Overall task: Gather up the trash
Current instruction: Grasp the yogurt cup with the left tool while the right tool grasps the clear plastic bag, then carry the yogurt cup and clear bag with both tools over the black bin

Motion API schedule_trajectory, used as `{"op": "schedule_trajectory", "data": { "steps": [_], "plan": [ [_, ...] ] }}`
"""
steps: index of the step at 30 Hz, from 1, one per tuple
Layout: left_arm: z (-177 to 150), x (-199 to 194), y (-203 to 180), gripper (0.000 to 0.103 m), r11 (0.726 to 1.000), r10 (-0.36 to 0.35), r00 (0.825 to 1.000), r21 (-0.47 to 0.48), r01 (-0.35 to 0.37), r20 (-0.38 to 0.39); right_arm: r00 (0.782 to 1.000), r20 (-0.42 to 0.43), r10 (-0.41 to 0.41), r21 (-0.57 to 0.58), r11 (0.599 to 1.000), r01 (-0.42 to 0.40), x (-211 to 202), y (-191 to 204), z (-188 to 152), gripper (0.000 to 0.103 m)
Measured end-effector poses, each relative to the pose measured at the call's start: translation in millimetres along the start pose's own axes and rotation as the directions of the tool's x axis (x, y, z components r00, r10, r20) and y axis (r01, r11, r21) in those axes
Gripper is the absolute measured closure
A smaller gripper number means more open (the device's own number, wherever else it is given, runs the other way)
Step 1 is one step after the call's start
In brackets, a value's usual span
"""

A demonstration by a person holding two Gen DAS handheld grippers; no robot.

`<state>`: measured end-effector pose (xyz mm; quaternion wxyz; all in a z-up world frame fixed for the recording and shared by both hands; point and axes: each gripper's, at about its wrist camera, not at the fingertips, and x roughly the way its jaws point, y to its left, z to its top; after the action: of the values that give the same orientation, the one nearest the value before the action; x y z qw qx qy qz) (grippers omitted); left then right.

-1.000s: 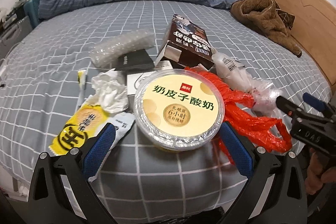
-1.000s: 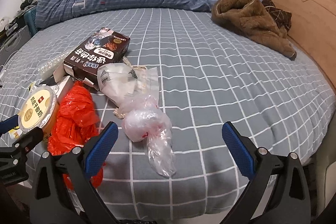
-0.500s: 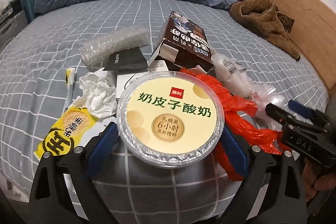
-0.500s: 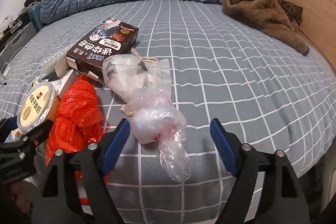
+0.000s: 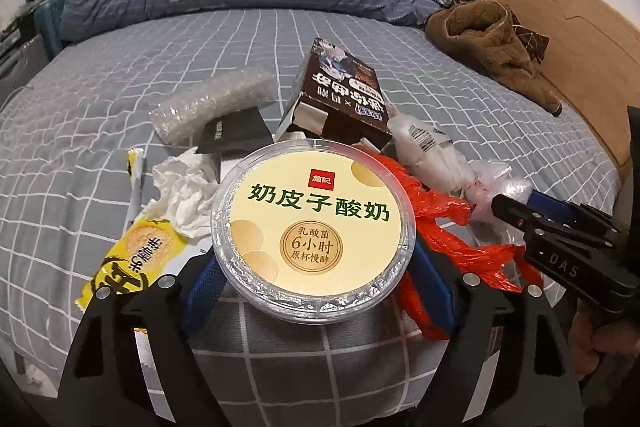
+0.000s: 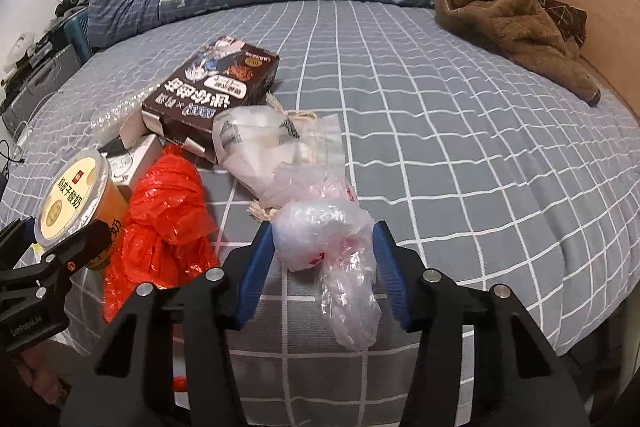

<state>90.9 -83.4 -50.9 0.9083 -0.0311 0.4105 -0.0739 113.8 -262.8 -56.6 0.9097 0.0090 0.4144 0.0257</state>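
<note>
Trash lies heaped on the grey checked bed (image 6: 460, 131). Right gripper (image 6: 324, 259) fingers have just been closing, now pinching the knotted clear plastic bag (image 6: 320, 227); left gripper (image 5: 316, 275) fingers, also closing, hug the round foil-rimmed yoghurt tub (image 5: 314, 233). Squeeze gently, lift straight, mind the crumpled red plastic bag (image 6: 160, 211).

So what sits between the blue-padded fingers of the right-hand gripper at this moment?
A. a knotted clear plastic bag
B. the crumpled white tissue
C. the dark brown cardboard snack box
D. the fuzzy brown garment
A: in the right wrist view the right gripper has its blue pads against both sides of the knotted clear plastic bag, its jaws having just been closing on it.
</note>
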Motion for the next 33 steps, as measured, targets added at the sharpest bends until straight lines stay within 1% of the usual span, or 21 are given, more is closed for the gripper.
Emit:
{"op": "schedule_trajectory", "data": {
  "steps": [7, 11, 15, 20, 26, 29, 33],
  "plan": [
    [7, -17, 7, 0.022, 1.000, 0.020, 1.000, -0.016, -0.020, 0.009, 0.997, 0.073, -0.017, 0.018, 1.000, 0.016, -28, 1, 4, 0.054],
    [8, -30, 10, 0.022, 0.999, 0.036, 0.999, -0.019, -0.036, 0.021, 0.994, 0.103, -0.024, 0.015, 1.000, 0.023, -47, 4, -2, 0.054],
    [5, -44, 10, 0.022, 0.999, 0.043, 0.999, -0.013, -0.043, 0.026, 0.993, 0.115, -0.031, 0.004, 1.000, 0.031, -64, 6, -13, 0.054],
    [-7, -63, 5, 0.022, 0.999, 0.045, 0.998, 0.014, -0.046, 0.035, 0.991, 0.127, -0.037, 0.007, 0.999, 0.037, -86, 7, -28, 0.054],
    [-25, -81, 3, 0.022, 0.999, 0.039, 0.999, 0.008, -0.040, 0.028, 0.990, 0.132, -0.043, 0.018, 0.999, 0.041, -107, 12, -45, 0.054],
    [-37, -90, 2, 0.022, 0.999, 0.041, 0.999, 0.011, -0.042, 0.024, 0.991, 0.132, -0.031, 0.037, 0.999, 0.027, -119, 13, -54, 0.054],
    [-49, -106, 0, 0.022, 0.999, 0.042, 0.999, 0.003, -0.043, 0.028, 0.988, 0.155, -0.024, 0.026, 0.999, 0.020, -138, 21, -62, 0.054]
  ]
}}
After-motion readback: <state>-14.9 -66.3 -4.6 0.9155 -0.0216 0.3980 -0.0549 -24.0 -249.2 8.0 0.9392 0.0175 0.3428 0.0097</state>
